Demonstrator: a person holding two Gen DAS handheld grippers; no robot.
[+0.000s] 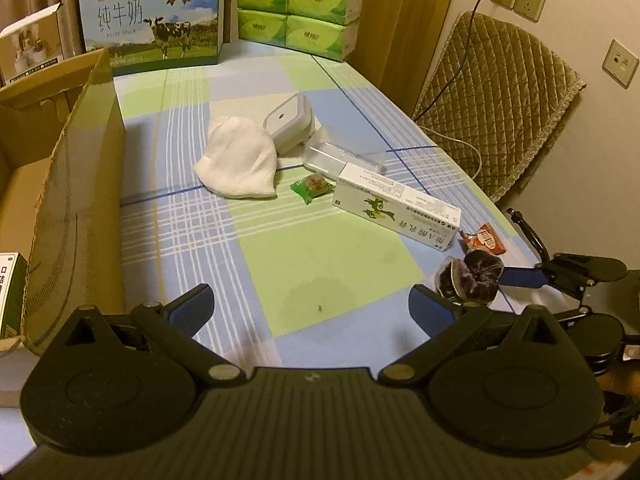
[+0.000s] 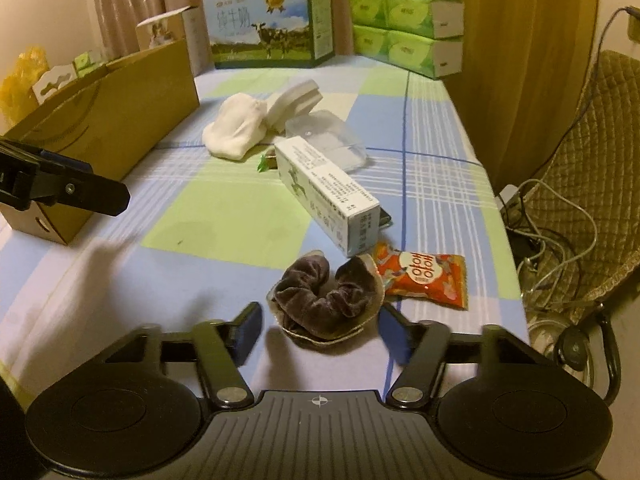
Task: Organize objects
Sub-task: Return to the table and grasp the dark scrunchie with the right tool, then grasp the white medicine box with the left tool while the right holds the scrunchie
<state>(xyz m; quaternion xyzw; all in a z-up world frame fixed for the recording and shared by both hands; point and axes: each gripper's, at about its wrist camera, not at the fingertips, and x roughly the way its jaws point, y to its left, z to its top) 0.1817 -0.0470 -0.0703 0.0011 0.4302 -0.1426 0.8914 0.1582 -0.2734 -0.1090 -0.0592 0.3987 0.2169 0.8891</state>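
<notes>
Checked cloth covers the bench [image 2: 440, 128] under warm lamplight, with a cardboard box [image 2: 120, 120] at the left edge. My left hand-held gripper [image 1: 312, 304] hangs wide open and empty above bare cloth. At right, my right hand-held gripper [image 2: 320, 328] stands open around the dark velvet scrunchie [image 2: 324, 300], not yet touching it. I judge the risk is a shallow pinch: soft fabric could slip, or the jaw could snag the orange snack packet [image 2: 424, 280] touching it.

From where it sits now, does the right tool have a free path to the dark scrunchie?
Probably yes. The right tool is open, and the dark scrunchie lies just ahead between its fingers, with only bare tablecloth between them.
</notes>
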